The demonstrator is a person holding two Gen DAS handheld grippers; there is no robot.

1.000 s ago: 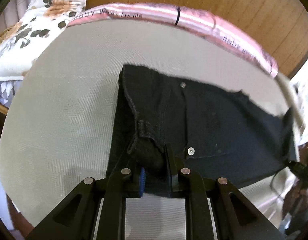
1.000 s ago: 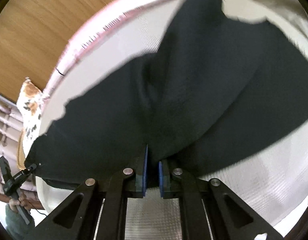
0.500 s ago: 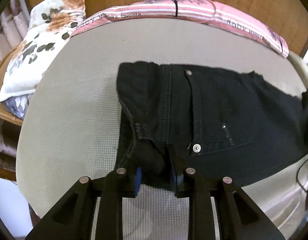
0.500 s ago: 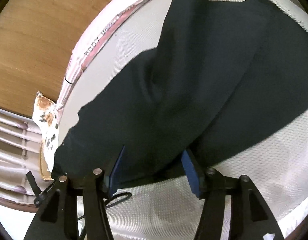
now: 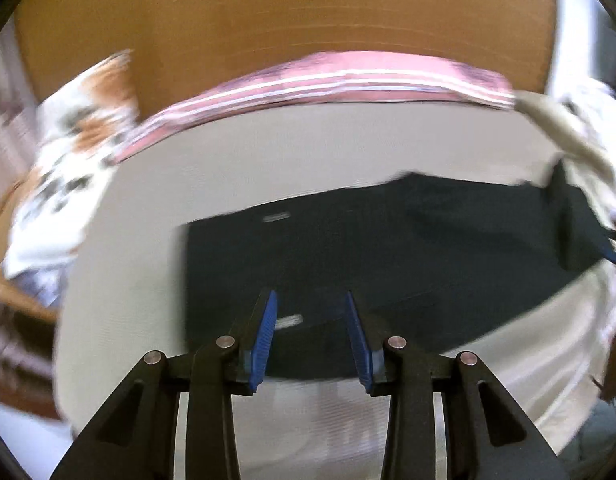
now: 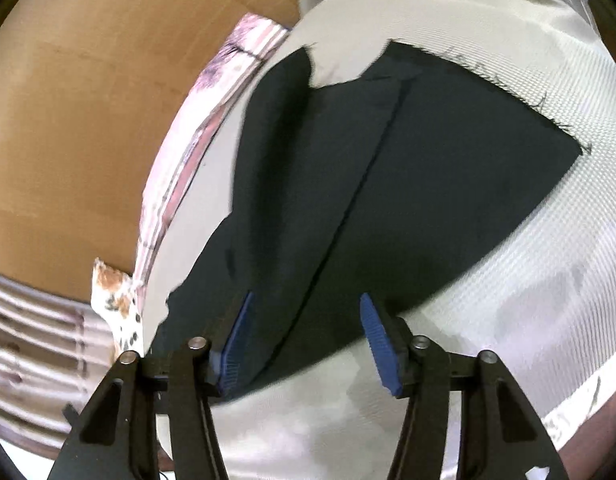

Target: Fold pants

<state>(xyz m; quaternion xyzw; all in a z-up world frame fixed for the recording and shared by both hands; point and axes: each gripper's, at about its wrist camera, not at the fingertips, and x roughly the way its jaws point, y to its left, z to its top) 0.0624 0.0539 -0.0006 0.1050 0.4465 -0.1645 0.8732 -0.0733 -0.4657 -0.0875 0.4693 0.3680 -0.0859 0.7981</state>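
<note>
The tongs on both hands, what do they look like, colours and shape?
Both match. The left tongs and right tongs are black angular frames with triangular cut-outs, joined by round silver pivot pins. Each finger ends in a blue ribbed pad, long and narrow. No markings, cables or sleeves show in either wrist view.

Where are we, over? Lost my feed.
Left gripper opening, right gripper closing, neither pinching cloth. Black pants flat on the grey cover. Nothing in the way.
</note>
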